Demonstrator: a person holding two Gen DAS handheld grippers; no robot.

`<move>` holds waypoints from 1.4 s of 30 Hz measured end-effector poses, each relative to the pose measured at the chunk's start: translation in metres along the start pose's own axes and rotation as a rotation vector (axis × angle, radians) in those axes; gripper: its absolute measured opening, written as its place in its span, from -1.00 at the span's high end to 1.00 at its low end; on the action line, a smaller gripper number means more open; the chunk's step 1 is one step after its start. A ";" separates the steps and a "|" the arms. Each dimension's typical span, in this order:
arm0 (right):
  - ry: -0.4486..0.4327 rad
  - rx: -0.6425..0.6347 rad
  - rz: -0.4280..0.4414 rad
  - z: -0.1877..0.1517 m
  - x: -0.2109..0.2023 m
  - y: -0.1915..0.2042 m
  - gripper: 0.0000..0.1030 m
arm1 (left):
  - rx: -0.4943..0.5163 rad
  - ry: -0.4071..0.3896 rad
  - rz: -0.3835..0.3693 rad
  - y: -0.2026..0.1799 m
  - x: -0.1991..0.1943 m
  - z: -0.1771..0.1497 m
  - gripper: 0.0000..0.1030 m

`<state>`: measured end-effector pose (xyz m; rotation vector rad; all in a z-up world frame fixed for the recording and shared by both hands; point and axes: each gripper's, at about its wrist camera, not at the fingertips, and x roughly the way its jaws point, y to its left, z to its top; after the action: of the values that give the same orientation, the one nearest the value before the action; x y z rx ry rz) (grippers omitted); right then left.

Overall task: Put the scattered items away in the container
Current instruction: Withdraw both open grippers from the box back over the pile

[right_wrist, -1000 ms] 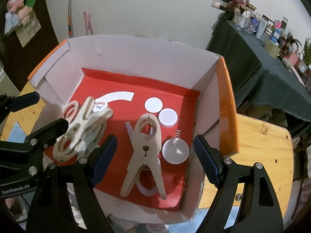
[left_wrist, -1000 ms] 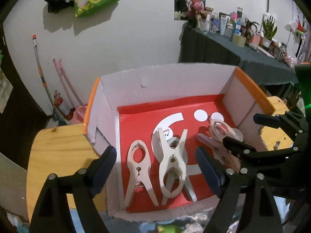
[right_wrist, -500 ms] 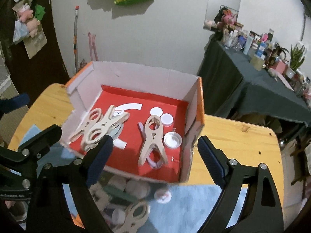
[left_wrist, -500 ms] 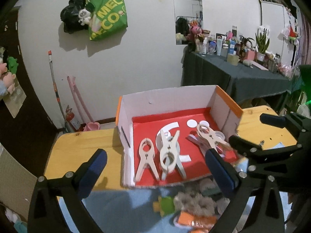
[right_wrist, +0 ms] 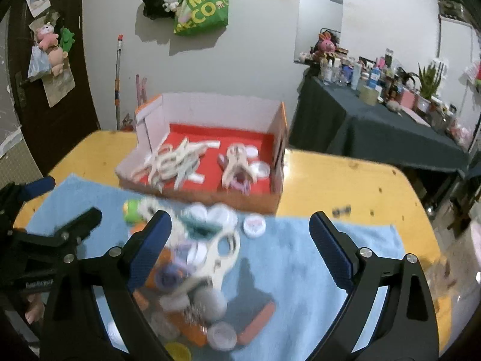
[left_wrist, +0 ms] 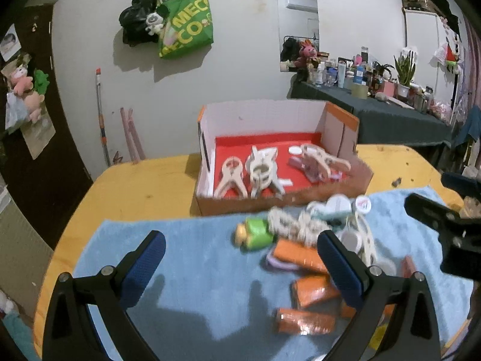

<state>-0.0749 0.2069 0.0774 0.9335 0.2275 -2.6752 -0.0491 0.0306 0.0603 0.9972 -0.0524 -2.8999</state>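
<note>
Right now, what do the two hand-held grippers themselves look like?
Both look alike: the left hand-held gripper and right hand-held gripper have matte black angular plastic frames, silver screw heads, and blue textured pads on the inner fingertips. No cables or sleeves show.

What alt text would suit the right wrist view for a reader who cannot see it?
The open right tool hovers empty over a blurred pile of clips, lids and orange pieces on a blue towel. Behind it, on the wooden table, a cardboard box with a red floor already holds several white clips.
</note>
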 end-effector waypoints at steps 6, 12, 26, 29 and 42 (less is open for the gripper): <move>0.022 0.031 -0.005 -0.040 0.012 -0.005 -0.83 | -0.024 0.023 -0.041 -0.005 0.011 -0.027 -1.00; 0.047 0.050 -0.010 -0.054 0.026 -0.011 -0.83 | -0.024 0.026 -0.046 -0.010 0.018 -0.037 -1.00; 0.058 0.028 -0.019 -0.059 0.044 -0.004 -0.83 | -0.022 0.040 -0.046 -0.012 0.028 -0.044 -1.00; 0.061 0.026 -0.018 -0.059 0.047 -0.003 -0.83 | -0.030 0.040 -0.046 -0.011 0.028 -0.045 -1.00; 0.076 0.045 -0.008 -0.059 0.054 -0.005 -0.83 | -0.063 0.022 -0.009 -0.004 0.032 -0.042 -1.00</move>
<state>-0.0824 0.2139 -0.0021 1.0508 0.1884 -2.6656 -0.0481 0.0322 0.0072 1.0213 0.0444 -2.8791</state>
